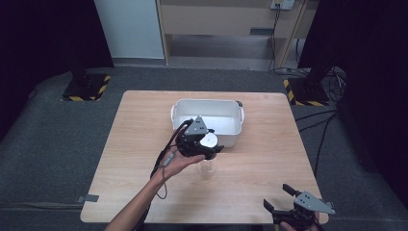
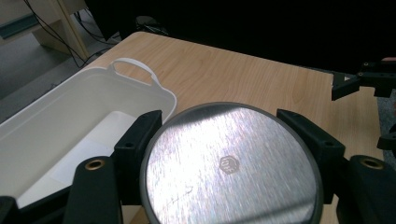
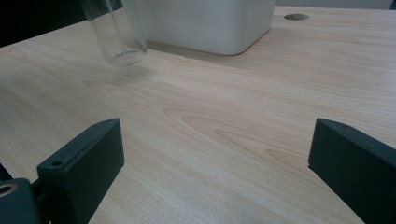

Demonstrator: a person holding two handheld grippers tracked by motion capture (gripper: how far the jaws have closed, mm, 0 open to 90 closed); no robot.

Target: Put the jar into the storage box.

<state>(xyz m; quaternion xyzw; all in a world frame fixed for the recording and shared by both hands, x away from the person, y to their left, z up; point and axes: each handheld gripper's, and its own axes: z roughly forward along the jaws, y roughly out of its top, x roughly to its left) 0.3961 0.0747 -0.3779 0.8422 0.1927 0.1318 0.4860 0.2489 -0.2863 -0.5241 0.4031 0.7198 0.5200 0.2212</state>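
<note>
Surroundings: dark curtains and grey carpet are seen around a pale wooden bench (image 1: pixel 250 187), with a wooden cabinet behind it.
Left claw (image 1: pixel 206 144): it is held above the bench just in front of the white tub (image 1: pixel 208 106), and its jaws are pinched on the rim of a round brushed-metal lid (image 2: pixel 231 165), one jaw at each side.
Lid: it is carried face-up and roughly flat, with a small hexagonal mark near its middle.
Glass jar (image 1: pixel 206 168): a clear, open jar is stood upright on the bench, just below the left claw and toward the person.
Key relation: the jar's mouth is judged to lie almost straight beneath the lid, so a short lowering is probably what is called for.
Right claw (image 1: pixel 281 199): it is rested at the near right corner, jaws spread wide on nothing, well apart from the jar.
Nearer hand: the left one.
</note>
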